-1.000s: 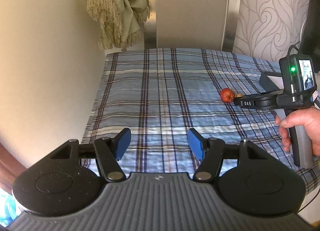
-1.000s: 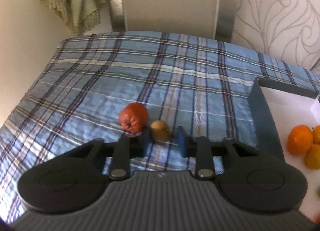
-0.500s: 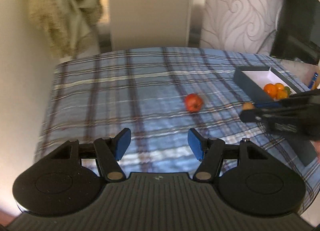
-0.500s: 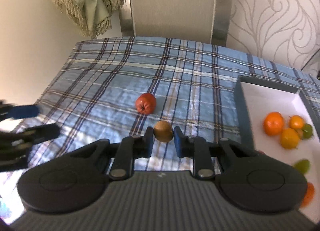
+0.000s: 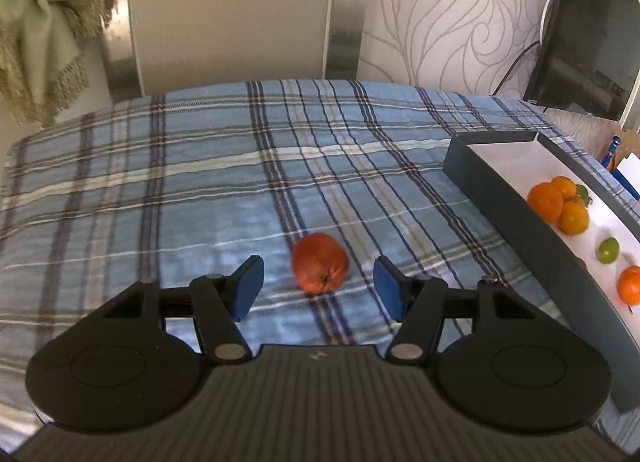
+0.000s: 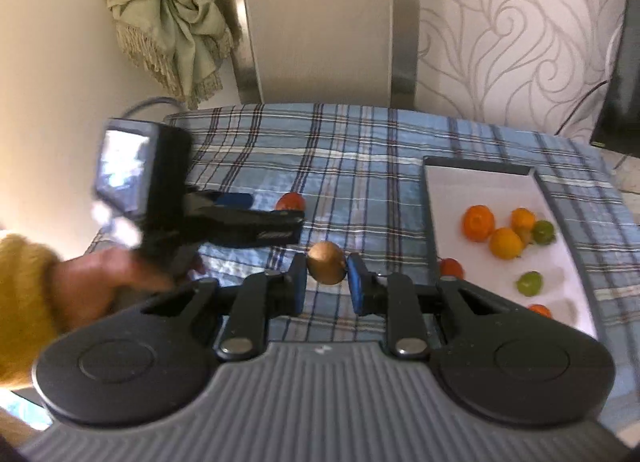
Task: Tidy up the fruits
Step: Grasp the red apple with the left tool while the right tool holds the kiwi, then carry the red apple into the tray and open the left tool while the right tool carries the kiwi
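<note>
Landmark is the tray [image 5: 472, 165], dark-walled with a white floor, at the right edge of the plaid cloth [image 5: 200, 181]. The red fruit [image 5: 319, 268] sits on that cloth, well apart from the tray's near wall on its left side, straight ahead of the left gripper [image 5: 316, 288] and between its blue pads [image 5: 249, 286] without touching either; the jaws are closing, gap visible on both sides. Fruit is roughly round, slightly elongated, stem dimple facing the camera (so axis matters little, I'd say). The right gripper [image 6: 327, 286] is clamped on a brown kiwi-like fruit [image 6: 326, 268], held clear of the cloth, just left of the tray's near-left corner; the tray floor with oranges [image 6: 478, 221] and green fruits [image 6: 529, 283] lies to its right. So the left hand owns the red fruit and the right is nearer the tray. Judgement: left needs only a short push forward before closing, right needs a rightward carry over the tray wall. Risk: the red fruit rolls if one pad lands first.
</note>
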{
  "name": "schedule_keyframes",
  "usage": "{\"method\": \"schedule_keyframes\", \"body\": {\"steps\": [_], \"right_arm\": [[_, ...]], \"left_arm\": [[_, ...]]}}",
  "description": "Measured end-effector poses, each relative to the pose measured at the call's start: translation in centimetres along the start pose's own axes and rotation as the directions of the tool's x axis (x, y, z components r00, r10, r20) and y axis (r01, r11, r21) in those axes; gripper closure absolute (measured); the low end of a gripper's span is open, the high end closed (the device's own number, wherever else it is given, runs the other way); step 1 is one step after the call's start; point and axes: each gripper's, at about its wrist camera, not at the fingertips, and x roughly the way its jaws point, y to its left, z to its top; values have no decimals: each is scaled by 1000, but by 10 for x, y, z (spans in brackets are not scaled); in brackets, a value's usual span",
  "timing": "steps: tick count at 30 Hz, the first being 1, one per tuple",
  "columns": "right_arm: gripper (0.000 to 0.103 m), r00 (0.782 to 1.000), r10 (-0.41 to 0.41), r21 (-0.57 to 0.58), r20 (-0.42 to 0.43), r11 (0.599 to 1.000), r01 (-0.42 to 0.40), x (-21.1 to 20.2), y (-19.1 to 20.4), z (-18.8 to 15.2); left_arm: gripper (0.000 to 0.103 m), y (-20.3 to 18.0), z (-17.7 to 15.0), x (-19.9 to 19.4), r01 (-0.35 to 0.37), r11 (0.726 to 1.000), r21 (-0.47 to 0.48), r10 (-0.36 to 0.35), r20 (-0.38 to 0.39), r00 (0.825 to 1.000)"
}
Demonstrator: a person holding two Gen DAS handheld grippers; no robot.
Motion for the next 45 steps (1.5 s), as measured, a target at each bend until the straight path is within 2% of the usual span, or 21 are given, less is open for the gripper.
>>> {"method": "schedule_keyframes", "body": {"steps": [2,7,10,16,23,29,35,45], "right_arm": [[79,1000,-18,5,0,1000,18,-10,-1,-1],[79,999,-51,0,7,999,51,-26,-8,-4],[79,999,-43,-2,16,999,43,-30,-12,-5],[79,999,25,-50,39,998,-23,-34,-17,-8],[79,991,129,-85,41,989,-125,-38,-32,-20],[79,977,208,-97,47,974,-203,-47,-49,-35],[79,966,253,-120,63,962,-244,-60,-69,-47],[79,963,256,-127,87,961,-244,-80,-114,-64]], "left_arm": [[52,1,0,8,7,1000,-10,-7,-17,1000],[64,1,-3,12,-14,1000,-18,14,-2,1000],[65,6,-3,9,-17,999,-45,17,-1,1000],[65,14,-8,-16,-99,989,-108,100,12,995],[65,9,-16,-55,-208,967,-147,215,32,976],[65,-14,-30,-80,-274,951,-147,280,25,960],[65,-40,-37,-97,-306,937,-166,315,26,949],[65,-101,-41,-103,-293,942,-162,304,48,952]]}}
